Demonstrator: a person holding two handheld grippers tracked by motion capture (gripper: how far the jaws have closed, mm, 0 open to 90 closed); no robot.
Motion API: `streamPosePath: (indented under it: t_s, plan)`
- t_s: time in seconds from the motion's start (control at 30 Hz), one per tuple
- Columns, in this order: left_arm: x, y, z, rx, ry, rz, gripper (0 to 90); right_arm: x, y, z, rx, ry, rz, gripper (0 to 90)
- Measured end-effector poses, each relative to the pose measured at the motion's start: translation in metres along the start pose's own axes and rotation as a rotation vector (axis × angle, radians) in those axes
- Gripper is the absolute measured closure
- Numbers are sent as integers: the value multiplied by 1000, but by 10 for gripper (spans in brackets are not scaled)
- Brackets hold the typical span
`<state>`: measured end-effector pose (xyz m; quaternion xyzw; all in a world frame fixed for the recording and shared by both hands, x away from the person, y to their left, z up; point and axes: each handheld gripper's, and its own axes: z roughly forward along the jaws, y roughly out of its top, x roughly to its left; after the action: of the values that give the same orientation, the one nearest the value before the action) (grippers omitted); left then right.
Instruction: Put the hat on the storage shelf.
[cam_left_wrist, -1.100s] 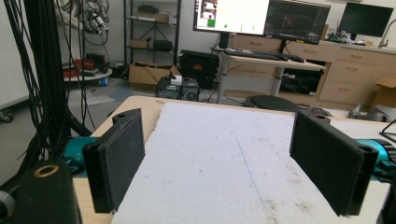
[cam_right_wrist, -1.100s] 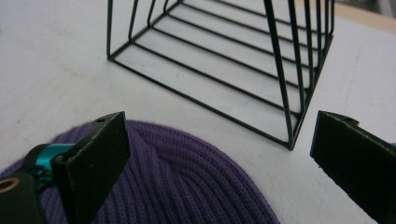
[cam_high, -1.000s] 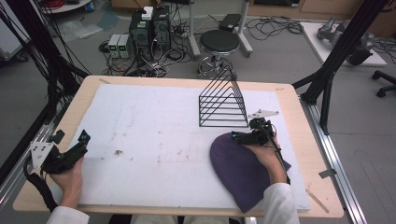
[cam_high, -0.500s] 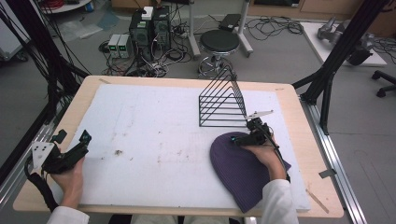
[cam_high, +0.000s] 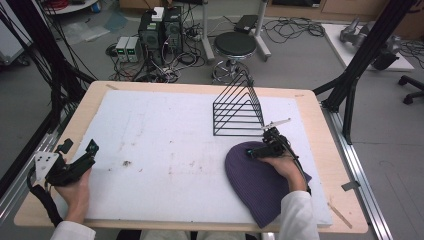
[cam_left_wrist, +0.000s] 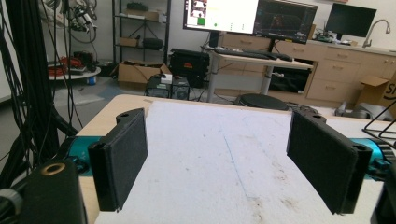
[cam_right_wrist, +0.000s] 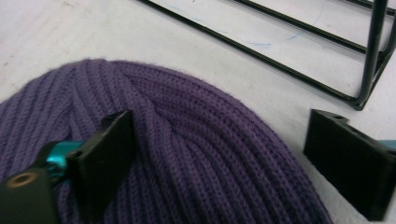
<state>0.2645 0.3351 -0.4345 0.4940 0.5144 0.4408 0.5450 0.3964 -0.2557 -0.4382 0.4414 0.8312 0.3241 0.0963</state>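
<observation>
High view. Purple knit beanie (cam_high: 260, 187), lying flat on the white mat (cam_high: 165, 145) at the near right of the surface (cam_high: 310, 107), its crown pointing toward the far edge. Right tongs (cam_high: 251, 151) sit at the crown of the beanie, held by the person's right hand (cam_high: 282, 167), which rests over the hat. Black wire rack (cam_high: 237, 107), triangular in profile, stands on the mat just beyond the beanie and apart from it. Left tongs (cam_high: 80, 148) are held low at the near left edge of the surface in the left hand (cam_high: 72, 187), well apart from the beanie.

Left gripper view. Left tongs (cam_left_wrist: 229, 161) stand wide open, nothing between the jaws; bare white mat (cam_left_wrist: 219, 154) ahead, a corner of the wire rack (cam_left_wrist: 380, 126) at the right edge.

Right gripper view. Right tongs (cam_right_wrist: 233, 161) are open and have just been closing. One jaw sits over the ribbed knit of the beanie (cam_right_wrist: 187, 158), the other over the mat (cam_right_wrist: 285, 102) just past the hat's edge; the crown lies between them, not yet pressed by the pads. The base bars of the wire rack (cam_right_wrist: 299, 60) run close behind.
</observation>
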Motion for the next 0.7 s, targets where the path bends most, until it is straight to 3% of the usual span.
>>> streamPosePath:
  t_s: [0.17,0.33,0.5,0.57,0.7]
  plan:
    - [1,0,1,2,0,1,226,6,0,-2,17,-10,-32,252]
    - [2,0,0,-1,7,-6,227,14,0,-5,20,3,-53,462]
    - [2,0,0,0,6,-6,228,20,-2,-7,15,9,-46,594]
    - [2,0,0,1,8,-3,231,23,-3,-8,19,13,-17,674]
    - [3,0,0,5,14,-5,232,27,-2,-9,26,-11,-37,722]
